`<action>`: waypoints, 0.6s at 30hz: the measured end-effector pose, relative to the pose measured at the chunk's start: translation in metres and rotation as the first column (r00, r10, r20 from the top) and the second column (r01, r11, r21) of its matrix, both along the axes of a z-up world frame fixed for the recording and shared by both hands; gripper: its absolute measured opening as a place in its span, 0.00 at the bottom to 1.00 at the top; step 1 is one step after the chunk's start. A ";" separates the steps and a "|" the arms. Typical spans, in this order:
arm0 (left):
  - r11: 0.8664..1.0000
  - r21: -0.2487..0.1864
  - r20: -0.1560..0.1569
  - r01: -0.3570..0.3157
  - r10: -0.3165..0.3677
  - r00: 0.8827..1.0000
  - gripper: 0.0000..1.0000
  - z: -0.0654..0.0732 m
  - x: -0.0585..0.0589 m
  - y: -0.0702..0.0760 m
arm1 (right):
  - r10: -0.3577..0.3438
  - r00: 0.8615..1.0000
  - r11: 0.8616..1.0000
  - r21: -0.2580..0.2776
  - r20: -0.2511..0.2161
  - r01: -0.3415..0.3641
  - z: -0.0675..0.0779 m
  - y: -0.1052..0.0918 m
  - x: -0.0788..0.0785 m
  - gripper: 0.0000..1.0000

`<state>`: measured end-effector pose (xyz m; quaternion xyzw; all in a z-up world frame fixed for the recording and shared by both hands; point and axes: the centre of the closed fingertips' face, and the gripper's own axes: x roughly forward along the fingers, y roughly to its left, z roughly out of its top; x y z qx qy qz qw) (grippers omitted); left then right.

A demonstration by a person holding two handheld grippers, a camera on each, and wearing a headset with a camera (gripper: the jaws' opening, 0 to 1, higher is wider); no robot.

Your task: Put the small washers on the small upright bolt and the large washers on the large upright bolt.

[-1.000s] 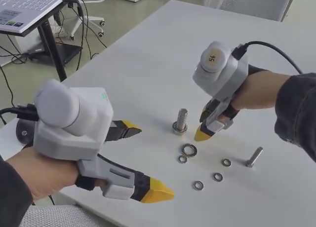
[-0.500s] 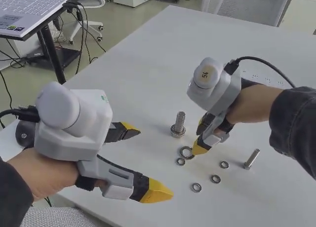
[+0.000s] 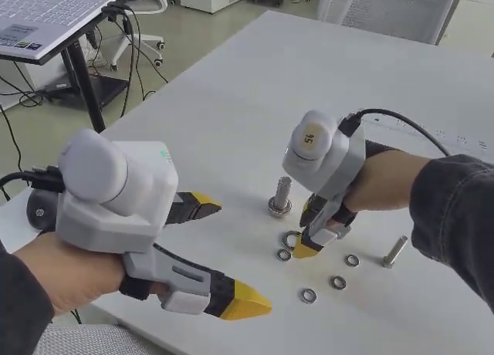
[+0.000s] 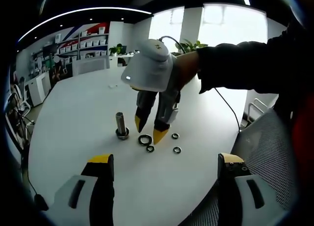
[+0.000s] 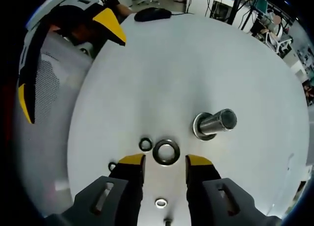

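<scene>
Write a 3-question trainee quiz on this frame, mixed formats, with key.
1. True or false: the smaller bolt lies on its side on the table.
2. Pick one: the open right claw is lined up over: A, the large washer; B, a nut; C, the upright bolt.
3. Count: how many small washers lie loose on the table in the head view?

Key: 1 true; 2 A; 3 four.
</scene>
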<state>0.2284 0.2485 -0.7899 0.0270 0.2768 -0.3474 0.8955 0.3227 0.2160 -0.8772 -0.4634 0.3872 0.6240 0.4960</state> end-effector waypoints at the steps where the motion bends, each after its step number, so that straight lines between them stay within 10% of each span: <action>1: 1.000 0.000 0.001 0.000 0.000 1.000 0.87 0.000 0.000 0.000 | 0.002 1.000 1.000 -0.003 0.001 -0.002 -0.001 0.000 0.000 0.34; 18: 1.000 -0.011 0.007 -0.004 0.004 1.000 0.87 0.003 0.002 0.001 | 0.048 0.998 0.999 -0.014 0.034 -0.048 -0.004 0.005 0.001 0.30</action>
